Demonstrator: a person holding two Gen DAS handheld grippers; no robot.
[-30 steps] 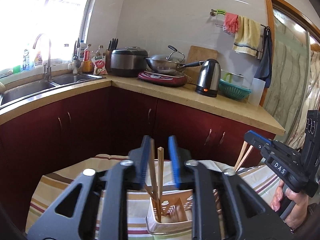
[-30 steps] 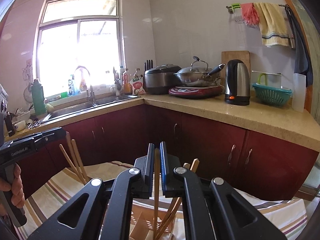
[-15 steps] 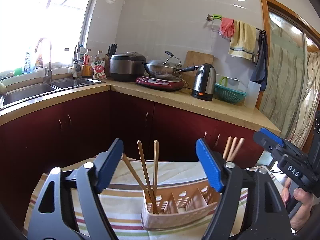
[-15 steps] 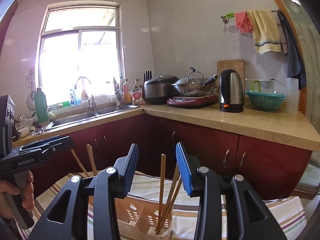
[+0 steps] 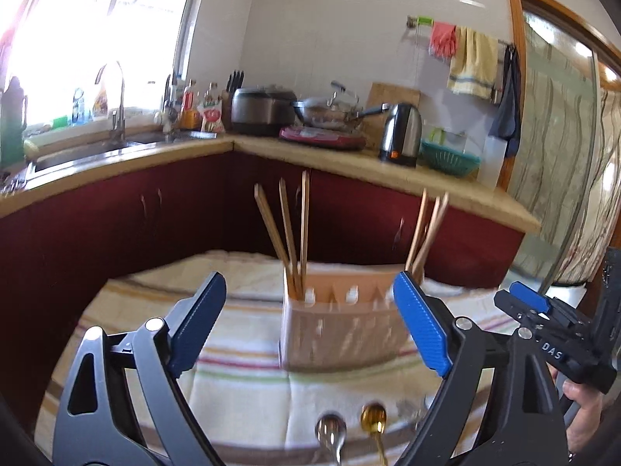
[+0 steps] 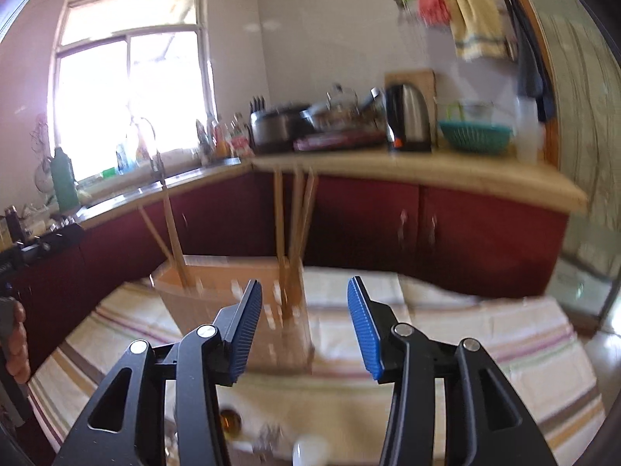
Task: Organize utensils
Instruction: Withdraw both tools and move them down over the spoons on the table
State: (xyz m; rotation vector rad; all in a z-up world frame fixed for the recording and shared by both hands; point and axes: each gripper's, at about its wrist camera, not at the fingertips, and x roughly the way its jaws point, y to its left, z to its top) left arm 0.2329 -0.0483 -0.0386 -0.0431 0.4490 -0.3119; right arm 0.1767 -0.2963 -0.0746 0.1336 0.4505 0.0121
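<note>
Wooden chopsticks (image 5: 289,233) upright in caddy (image 5: 341,334); spoons (image 5: 330,433) lie nearer on striped cloth (image 5: 248,400)

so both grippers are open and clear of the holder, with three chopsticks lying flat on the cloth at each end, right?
Not quite: the chopsticks are not flat on the cloth; they stand in the holder, three at each end, as the left wrist view shows. The left gripper and right gripper are indeed open and clear.

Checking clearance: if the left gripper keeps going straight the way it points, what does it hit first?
Most likely the utensil holder, dead ahead between the open left gripper's jaws, on the striped cloth. Nothing shows in between, though blur leaves depth unclear.
</note>
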